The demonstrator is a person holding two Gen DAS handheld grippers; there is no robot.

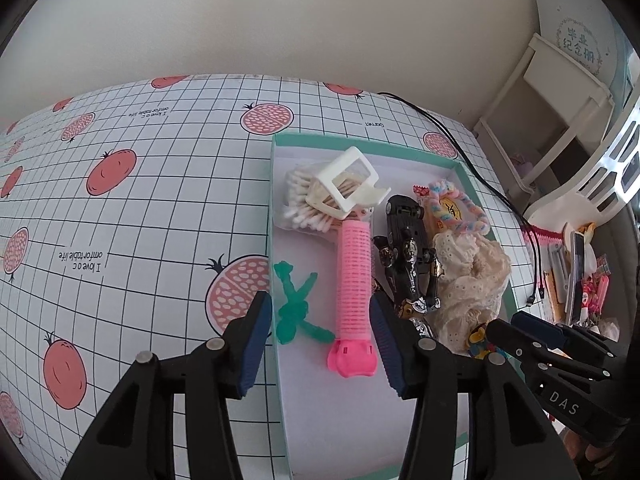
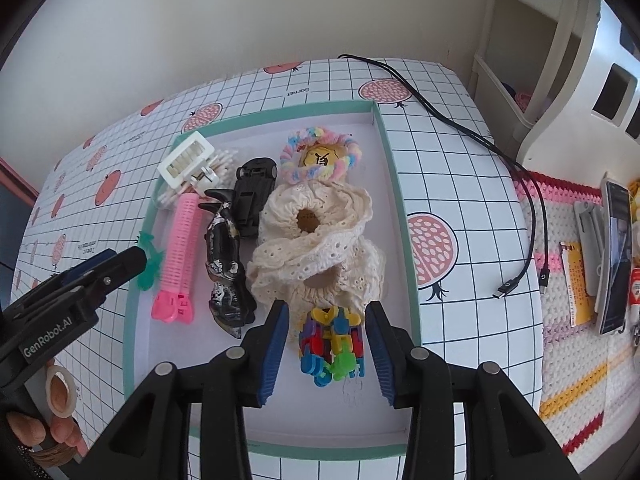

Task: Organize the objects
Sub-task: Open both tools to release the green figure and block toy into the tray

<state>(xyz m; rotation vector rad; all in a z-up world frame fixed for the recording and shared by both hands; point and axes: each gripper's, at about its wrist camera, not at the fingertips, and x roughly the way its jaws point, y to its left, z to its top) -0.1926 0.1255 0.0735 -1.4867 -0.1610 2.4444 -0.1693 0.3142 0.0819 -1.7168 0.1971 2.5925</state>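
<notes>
A green-rimmed white tray (image 2: 394,184) holds several small items. My right gripper (image 2: 326,334) is open, and a multicoloured plastic toy (image 2: 332,344) lies between its blue pads (image 2: 274,344) without a clear grip. Beyond it lie cream lace scrunchies (image 2: 316,240) and a pastel scrunchie (image 2: 320,156). My left gripper (image 1: 320,344) hangs open over the tray's (image 1: 276,200) left edge. The clip end of a pink hair roller (image 1: 354,280) and a green clip (image 1: 296,304) lie between its fingers. A black toy car (image 1: 408,232), cotton swabs (image 1: 300,196) and a white clip (image 1: 346,180) lie farther back.
The tray sits on a grid-patterned cloth with pomegranate prints (image 1: 140,220). A black cable (image 2: 528,200) runs across the table's right side. A white shelf unit (image 1: 536,120) stands at the right, with a phone (image 2: 616,256) on a crocheted mat. A hand (image 2: 56,420) holds the left gripper.
</notes>
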